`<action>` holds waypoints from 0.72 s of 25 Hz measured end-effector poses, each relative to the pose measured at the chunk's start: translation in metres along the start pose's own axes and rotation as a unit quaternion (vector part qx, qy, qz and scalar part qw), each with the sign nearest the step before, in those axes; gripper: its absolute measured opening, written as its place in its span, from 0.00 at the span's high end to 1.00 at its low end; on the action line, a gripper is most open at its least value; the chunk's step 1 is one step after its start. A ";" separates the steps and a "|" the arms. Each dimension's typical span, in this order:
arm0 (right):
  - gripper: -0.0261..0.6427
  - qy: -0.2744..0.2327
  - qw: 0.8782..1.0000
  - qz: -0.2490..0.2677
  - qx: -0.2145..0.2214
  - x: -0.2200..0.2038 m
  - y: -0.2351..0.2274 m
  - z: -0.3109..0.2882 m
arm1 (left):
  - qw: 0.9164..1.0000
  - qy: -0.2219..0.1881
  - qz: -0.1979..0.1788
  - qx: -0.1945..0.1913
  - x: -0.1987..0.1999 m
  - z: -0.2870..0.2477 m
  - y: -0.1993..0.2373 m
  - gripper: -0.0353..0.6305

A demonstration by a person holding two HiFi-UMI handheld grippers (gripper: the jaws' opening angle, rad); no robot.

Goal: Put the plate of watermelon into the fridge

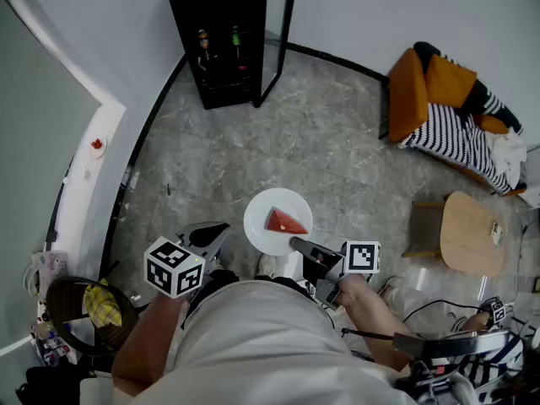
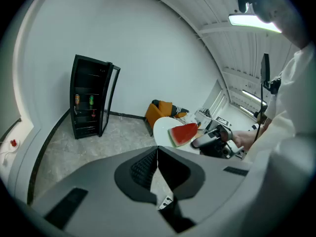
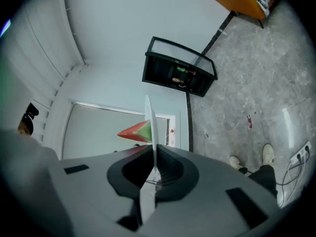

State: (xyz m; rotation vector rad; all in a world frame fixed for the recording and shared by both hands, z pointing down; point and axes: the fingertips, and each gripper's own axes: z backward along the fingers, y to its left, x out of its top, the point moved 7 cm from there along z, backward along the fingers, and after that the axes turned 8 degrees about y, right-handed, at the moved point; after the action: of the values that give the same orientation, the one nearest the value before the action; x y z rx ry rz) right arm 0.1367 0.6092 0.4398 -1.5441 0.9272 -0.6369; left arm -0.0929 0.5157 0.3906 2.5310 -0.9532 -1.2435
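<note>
Head view: right tool (image 1: 294,242) pinches the rim of the white plate (image 1: 260,226), watermelon slice (image 1: 285,222) on it, well apart from the fridge (image 1: 224,49)
Left gripper view: left tool (image 2: 157,151) closed, empty
Right gripper view: jaws clamp the plate edge

We locate the fridge (image 1: 224,40) against the far wall, ahead and left. The plate (image 1: 263,226) hangs over the floor (image 1: 337,142) directly before us, with the watermelon slice (image 1: 285,222) on it and the right claw (image 1: 297,244) on its near rim. The left claw (image 1: 215,233) lies left of the plate, apart from it. The armchair (image 1: 447,108) stands far right, with the low surface (image 1: 472,233) nearer us.
</note>
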 end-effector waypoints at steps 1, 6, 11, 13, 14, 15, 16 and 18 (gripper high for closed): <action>0.93 0.000 1.000 -0.005 0.002 0.000 -0.001 -0.001 | 1.000 0.000 -0.002 -0.001 0.000 -0.001 0.000 0.93; 0.93 0.003 0.999 -0.032 0.011 0.000 -0.006 -0.003 | 1.000 0.002 -0.012 -0.002 0.000 -0.005 -0.003 0.93; 0.93 0.001 0.999 -0.041 0.010 0.002 -0.010 -0.001 | 1.000 0.000 -0.015 -0.001 0.003 -0.008 -0.010 0.93; 0.93 0.003 0.999 -0.041 0.007 0.014 -0.015 -0.001 | 1.000 0.002 -0.014 0.001 0.009 -0.016 -0.009 0.93; 0.93 0.004 0.999 -0.041 0.006 0.022 -0.017 -0.003 | 1.000 0.002 -0.013 0.002 0.013 -0.020 -0.006 0.93; 0.93 0.005 0.999 -0.041 0.004 0.029 -0.019 -0.005 | 1.000 0.003 -0.012 0.003 0.017 -0.023 -0.004 0.93; 0.93 0.005 0.999 -0.043 0.003 0.035 -0.021 -0.008 | 1.000 0.004 -0.010 0.003 0.020 -0.025 -0.001 0.93; 0.93 0.006 0.999 -0.044 0.000 0.047 -0.022 -0.017 | 1.000 0.008 -0.009 0.002 0.025 -0.028 0.007 0.93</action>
State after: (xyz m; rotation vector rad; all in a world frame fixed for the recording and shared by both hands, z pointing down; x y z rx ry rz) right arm 0.1525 0.5607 0.4601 -1.5898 0.8726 -0.7080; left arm -0.0641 0.4917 0.3950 2.5538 -0.9325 -1.2266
